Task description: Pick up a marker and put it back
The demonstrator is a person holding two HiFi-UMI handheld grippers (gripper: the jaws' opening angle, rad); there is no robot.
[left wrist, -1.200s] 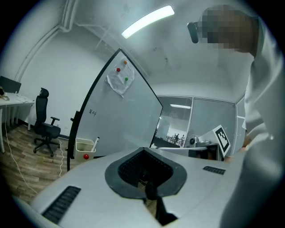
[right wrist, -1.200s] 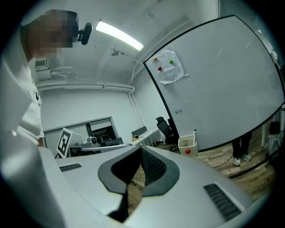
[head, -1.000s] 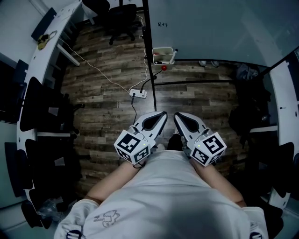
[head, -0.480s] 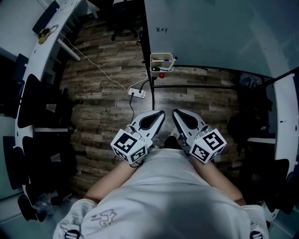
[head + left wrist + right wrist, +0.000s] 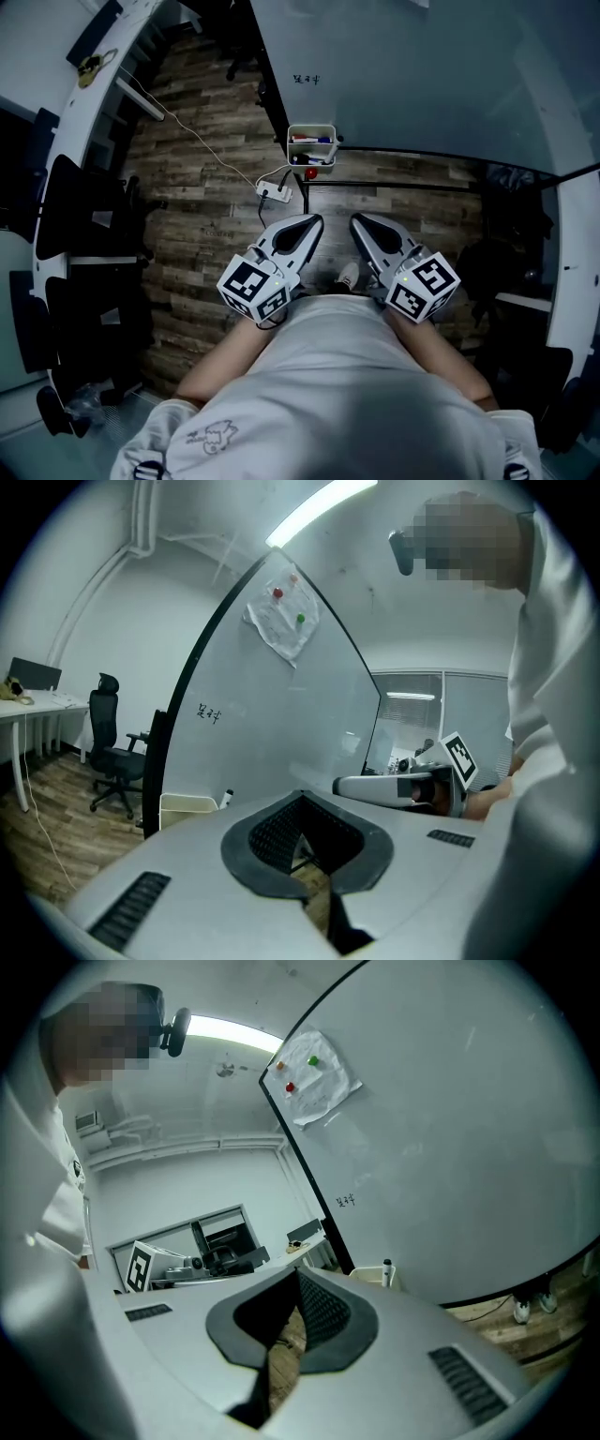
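Item: markers (image 5: 310, 141), lying in white tray (image 5: 313, 127) at foot of whiteboard (image 5: 412, 75), well ahead of both claws.
L gripper (image 5: 312, 222) & R gripper (image 5: 357, 221): jaws pressed together, nothing btwn. Held close to torso, aimed at tray; prob. pre-approach, reach not yet begun.

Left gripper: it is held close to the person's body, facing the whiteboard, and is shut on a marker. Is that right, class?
Not quite. The left gripper is shut, but its fingers hold nothing, as the left gripper view shows. The markers lie in the white tray by the whiteboard.
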